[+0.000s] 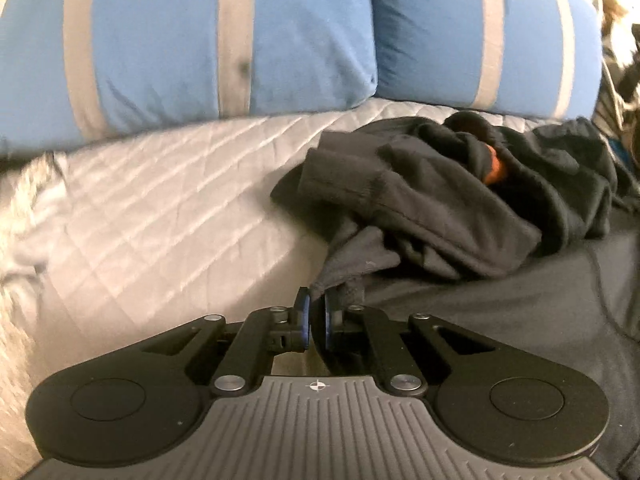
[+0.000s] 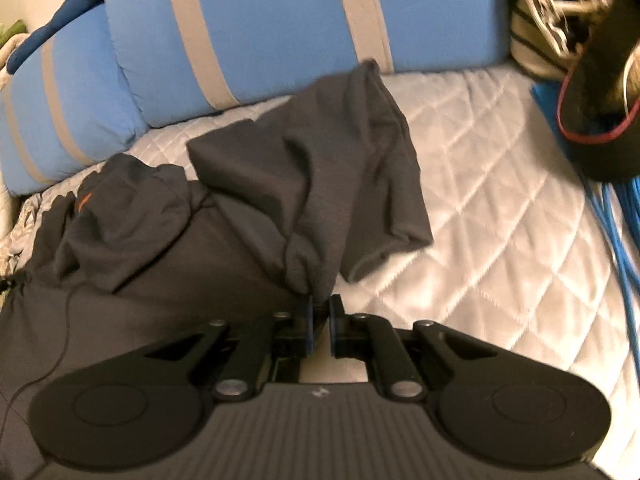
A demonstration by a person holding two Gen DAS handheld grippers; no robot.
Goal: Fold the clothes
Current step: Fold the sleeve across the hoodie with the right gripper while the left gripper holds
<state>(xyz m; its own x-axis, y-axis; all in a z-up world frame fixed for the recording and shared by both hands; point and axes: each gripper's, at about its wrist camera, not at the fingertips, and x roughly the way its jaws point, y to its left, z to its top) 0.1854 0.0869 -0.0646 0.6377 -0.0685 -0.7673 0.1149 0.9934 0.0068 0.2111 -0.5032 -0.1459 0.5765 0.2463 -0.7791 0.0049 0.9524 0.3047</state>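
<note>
- Left wrist view showed a big bed (image 1: 152, 208) with a grey quilted cover, and it filled most of the picture.
- Two fat blue pillows (image 1: 168, 48) with grey stripes lay at the far end of the bed, side by side and touching.
- A dark garment (image 2: 168, 264) lay spread flat over the near part of the bed, and both claws had hold of it.
- A heap of black clothes (image 1: 460, 200) sat on the bed in front of the pillows, with a small orange patch (image 1: 496, 166) peeking out of it.
- In the right wrist view, one part of the dark garment was lifted up in a bunch, and a short sleeve (image 2: 384, 196) hung off it over the quilt.
- Blue cables (image 2: 616, 240) ran along the right edge of the bed, beside a black thing with a red rim (image 2: 600, 128). I could not tell what that thing was.
- The left claw (image 1: 317, 312) was squeezed nearly closed, with a small fold of the dark cloth pinched between its blue pads (image 1: 305, 312).
- The right claw (image 2: 320, 314) was also nearly closed, and it gripped the bottom of the lifted bunch of cloth.
</note>
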